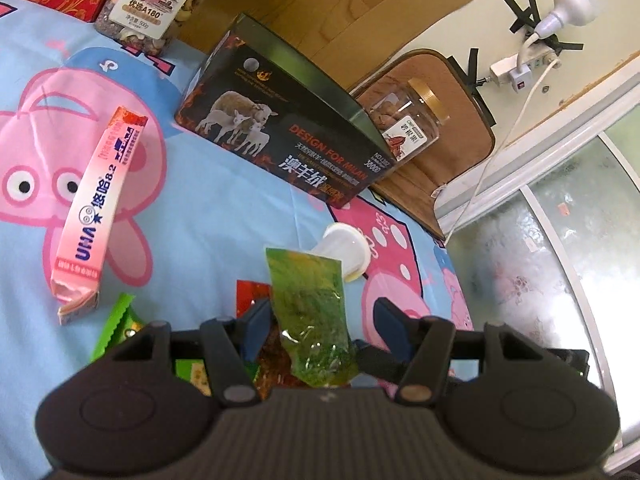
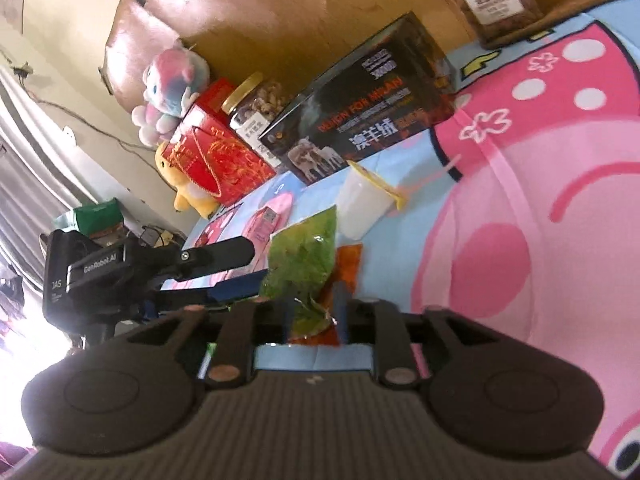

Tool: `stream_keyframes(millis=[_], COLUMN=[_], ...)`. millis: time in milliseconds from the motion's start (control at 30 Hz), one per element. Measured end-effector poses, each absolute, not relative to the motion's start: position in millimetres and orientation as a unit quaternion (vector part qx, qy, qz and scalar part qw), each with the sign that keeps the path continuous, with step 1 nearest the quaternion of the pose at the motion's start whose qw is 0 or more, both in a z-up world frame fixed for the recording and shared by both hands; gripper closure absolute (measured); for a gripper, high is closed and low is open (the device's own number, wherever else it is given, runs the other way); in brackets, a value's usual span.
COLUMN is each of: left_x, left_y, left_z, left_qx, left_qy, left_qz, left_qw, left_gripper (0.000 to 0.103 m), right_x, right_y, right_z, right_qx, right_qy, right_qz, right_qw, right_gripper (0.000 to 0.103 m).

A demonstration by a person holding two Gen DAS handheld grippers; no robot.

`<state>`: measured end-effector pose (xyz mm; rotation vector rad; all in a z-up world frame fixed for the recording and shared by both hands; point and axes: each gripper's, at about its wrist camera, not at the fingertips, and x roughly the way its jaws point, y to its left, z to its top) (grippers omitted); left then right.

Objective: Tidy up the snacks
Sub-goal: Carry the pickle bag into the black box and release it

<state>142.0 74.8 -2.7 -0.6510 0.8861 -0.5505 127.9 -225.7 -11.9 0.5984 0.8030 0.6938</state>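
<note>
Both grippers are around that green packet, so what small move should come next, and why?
Probably lift the green packet a little with the right gripper, since its blue fingers look closed on the packet's lower end. The left gripper is open, with fingers on either side of the packet, so it should stay clear. The packet overlaps a red packet and sits near the white cup, so go straight up.

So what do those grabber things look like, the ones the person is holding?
Both look the same. The left gripper and the right gripper each have a chunky dark grey body with ribbed grooves, two round bumps like ears, and black arms joined by coppery and silver rivets. Their fingertips are blue. Seen from the right wrist view, the left one says "GenRobot.AI" in white.
</note>
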Motion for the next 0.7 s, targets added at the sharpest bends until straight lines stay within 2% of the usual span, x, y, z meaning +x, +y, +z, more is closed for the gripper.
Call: stream_keyframes(millis=[33, 67, 100, 367, 700], left_x=[142, 142, 143, 156, 246], left_y=[75, 75, 74, 88, 58], left_z=[-3, -3, -3, 36, 87], left_qx=[-0.304, -0.302, -0.298, -0.297, -0.266], left_qy=[0.415, 0.416, 0.421, 0.375, 0.318], left_qz=[-0.261, -0.261, -0.260, -0.276, -0.273], left_qw=[0.817, 0.817, 0.816, 0.833, 0.868], left_gripper=[0.053, 0.063, 0.067, 0.067, 0.067], right_x=[131, 132, 133, 137, 202], right_y=[-221, -217, -213, -197, -197], right_z=[-14, -17, -18, 22, 72], right_qx=[0.277, 0.275, 0.272, 0.226, 0.174], right_qy=[0.383, 0.387, 0.390, 0.335, 0.243], right_qz=[0.330, 0.335, 0.337, 0.353, 0.321], right_qw=[0.817, 0.814, 0.813, 0.844, 0.899], right_gripper=[0.071, 0.073, 0.077, 0.082, 0.082])
